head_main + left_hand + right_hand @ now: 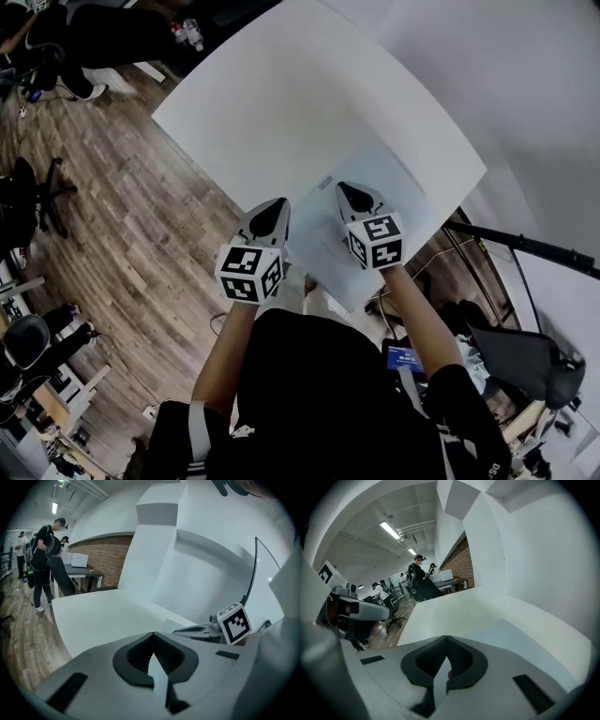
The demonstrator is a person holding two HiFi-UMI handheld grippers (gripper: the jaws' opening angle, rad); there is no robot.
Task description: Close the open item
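1. A white table (281,94) stood over a wood floor (122,187), and the person held both grippers at its near corner.
2. The task's thing, a flat pale item (412,202) (a folder or a pad, I could not tell which), lay on that corner, and its edges ran close to the table's edges. Whether it lay open could not be made out.
3. The left gripper (273,208) hung over the table's near edge, just left of the flat item. Its jaws were pressed together at the tips with nothing between them.
4. The right gripper (349,190) was above the item's near left part, beside the left one but apart from it. Its jaws also met at the tips and pinched nothing.
5. Each gripper's cube sat nearer the person, the left cube (250,272) lower in the head view than the right cube (375,241).
6. In the left gripper view a person (47,559) stood well beyond the table, before a brick wall (105,555).
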